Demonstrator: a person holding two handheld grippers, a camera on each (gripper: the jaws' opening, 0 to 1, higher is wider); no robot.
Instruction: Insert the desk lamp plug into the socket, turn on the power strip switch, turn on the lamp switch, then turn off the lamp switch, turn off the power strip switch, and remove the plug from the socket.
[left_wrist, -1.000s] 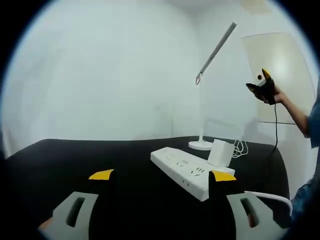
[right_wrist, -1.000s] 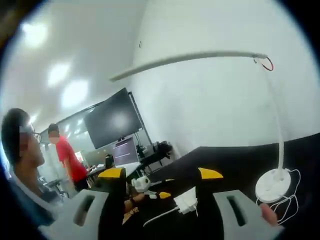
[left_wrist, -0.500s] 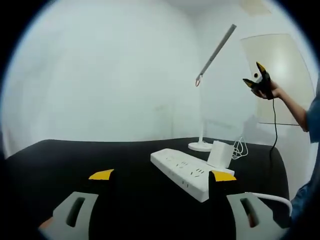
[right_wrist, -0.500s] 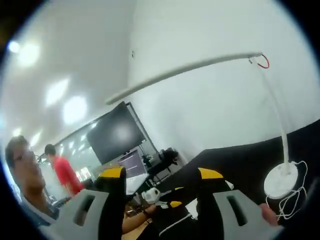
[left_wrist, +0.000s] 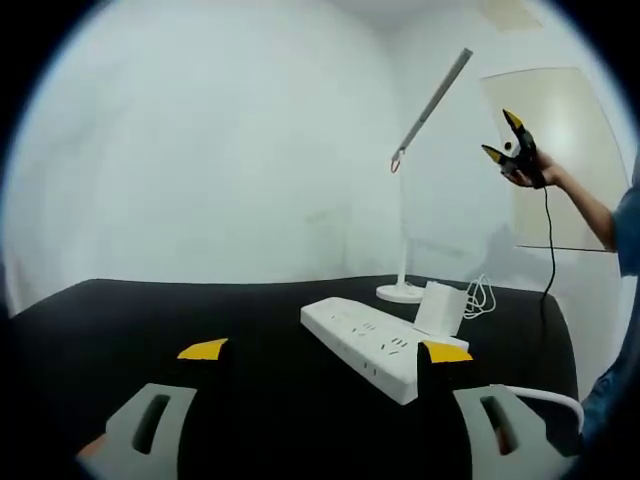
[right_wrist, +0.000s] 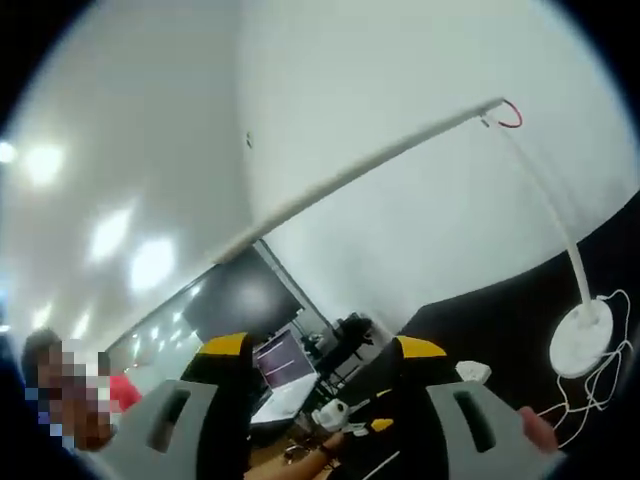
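A white power strip (left_wrist: 372, 344) lies on the black table (left_wrist: 150, 310). A white plug block (left_wrist: 440, 305) stands upright at its far end; whether it sits in a socket I cannot tell. Behind it rises the white desk lamp (left_wrist: 402, 290), with its coiled cord (left_wrist: 482, 295) beside the base. My left gripper (left_wrist: 325, 350) hovers open just short of the strip, holding nothing. A hand holds my right gripper (left_wrist: 500, 135) open, high in the air beside the lamp's arm. In the right gripper view, my right gripper (right_wrist: 322, 346) is open below the lamp's head bar (right_wrist: 360, 170), with the lamp base (right_wrist: 582, 338) at the right.
A pale door (left_wrist: 560, 150) is in the wall behind the raised hand, and a black cable (left_wrist: 550, 260) hangs from that gripper. A white cord (left_wrist: 540, 392) leaves the strip's near end. Beyond the table are a dark wall screen (right_wrist: 240, 300), desks and two people.
The right gripper has risen higher beside the lamp arm and tilted upward, so its view has swung toward the ceiling. The left gripper, strip and plug have stayed put.
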